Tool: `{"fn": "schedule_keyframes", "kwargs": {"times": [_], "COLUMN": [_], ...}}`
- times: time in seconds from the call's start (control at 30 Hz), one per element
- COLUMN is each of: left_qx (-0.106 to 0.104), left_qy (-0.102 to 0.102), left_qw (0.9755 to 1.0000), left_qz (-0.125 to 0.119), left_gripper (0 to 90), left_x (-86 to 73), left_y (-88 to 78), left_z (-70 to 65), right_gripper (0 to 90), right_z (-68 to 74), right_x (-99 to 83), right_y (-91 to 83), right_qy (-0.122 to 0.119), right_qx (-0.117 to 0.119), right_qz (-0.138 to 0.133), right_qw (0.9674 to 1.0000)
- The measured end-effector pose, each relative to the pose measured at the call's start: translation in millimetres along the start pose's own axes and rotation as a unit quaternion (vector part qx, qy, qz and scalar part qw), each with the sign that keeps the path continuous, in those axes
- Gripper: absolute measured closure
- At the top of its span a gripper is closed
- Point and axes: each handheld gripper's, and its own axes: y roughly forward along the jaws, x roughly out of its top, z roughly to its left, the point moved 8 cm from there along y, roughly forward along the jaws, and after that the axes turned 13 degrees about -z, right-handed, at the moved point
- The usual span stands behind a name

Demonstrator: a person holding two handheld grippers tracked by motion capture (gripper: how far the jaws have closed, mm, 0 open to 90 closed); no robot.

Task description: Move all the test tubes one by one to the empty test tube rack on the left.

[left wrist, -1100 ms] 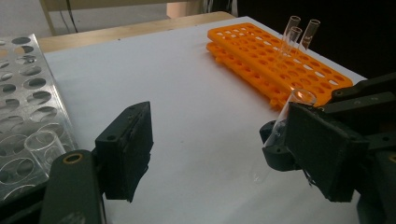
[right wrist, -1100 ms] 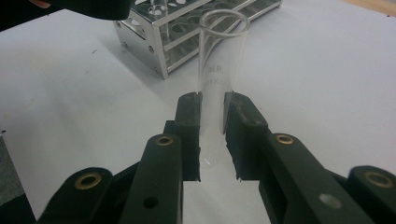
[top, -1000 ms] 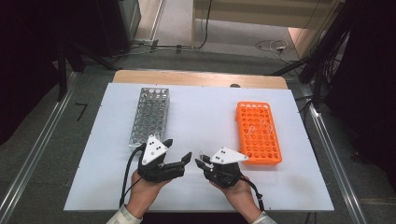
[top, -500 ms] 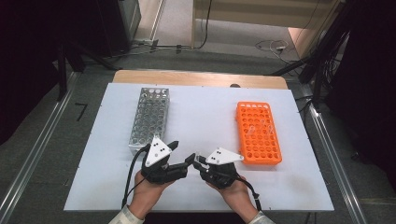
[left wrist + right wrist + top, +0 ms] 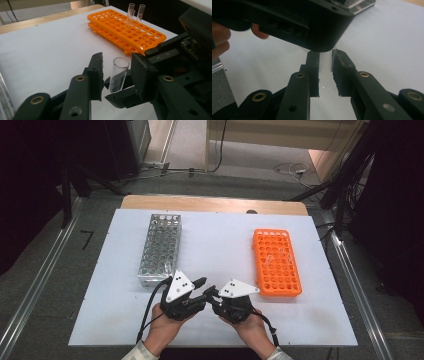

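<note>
Two grippers met over one clear test tube (image 5: 119, 75) at the table's near edge.

Your left gripper (image 5: 116, 72) had just been closing around it, pads apparently short of the glass; your right gripper (image 5: 325, 72) gripped it tight. Next: left clamps, right lets go.

A white table (image 5: 215, 245) carries two racks, well apart. The steel rack (image 5: 161, 247) sits on the left half, long side running away from the near edge, its round holes showing no tubes. The orange rack (image 5: 276, 262) lies on the right half, likewise lengthwise; a few clear tubes (image 5: 135, 15) stand upright in holes near its far end. A strip of bare wood (image 5: 210, 203) borders the table's far edge. Grey floor (image 5: 50, 270) surrounds the table, with metal rails (image 5: 352, 280) running along both sides. Beyond the table, cables (image 5: 295, 169) trail over the floor, and dark equipment stands at both far corners.
</note>
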Motion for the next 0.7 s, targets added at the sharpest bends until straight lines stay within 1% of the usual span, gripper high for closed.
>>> {"fn": "schedule_keyframes", "kwargs": {"times": [0.2, 0.37, 0.43, 0.5, 0.57, 0.6, 0.63, 0.7], "left_qx": [0.002, 0.001, 0.002, 0.005, 0.010, 0.013, 0.015, 0.020], "left_qy": [0.014, 0.016, 0.017, 0.016, 0.013, 0.013, 0.010, 0.008], "left_qw": [0.9999, 0.9998, 0.9998, 0.9998, 0.9999, 0.9998, 0.9998, 0.9998], "left_qz": [0.004, 0.007, 0.006, 0.006, 0.004, 0.002, -0.001, -0.004], "left_gripper": [73.8, 74.9, 75.0, 75.0, 75.0, 75.0, 75.0, 75.0], "left_x": [-2.4, -2.1, -1.5, -0.4, 1.5, 2.9, 4.5, 7.8], "left_y": [3.0, 3.4, 3.3, 2.9, 2.2, 1.6, 1.1, -0.3], "left_z": [-1.0, -0.8, 0.2, 2.8, 6.1, 8.6, 10.8, 16.0], "right_gripper": [72.9, 72.7, 71.2, 63.6, 54.1, 48.3, 45.2, 41.7], "right_z": [-0.1, -0.8, -0.9, -0.8, -0.9, -1.9, -3.0, -4.5], "right_x": [0.6, 0.3, 0.2, -0.1, -0.5, -0.5, -0.6, -0.6], "right_y": [-0.3, -0.4, -0.7, -0.9, -1.2, -1.2, -1.4, -2.2], "right_qy": [0.000, 0.000, 0.001, 0.005, 0.008, 0.008, 0.012, 0.023], "right_qx": [0.001, 0.001, 0.000, 0.002, 0.007, 0.005, 0.005, 0.007], "right_qz": [-0.001, -0.002, -0.002, 0.000, 0.002, 0.002, 0.004, 0.004], "right_qw": [1.0000, 1.0000, 1.0000, 1.0000, 0.9999, 1.0000, 0.9999, 0.9997]}}
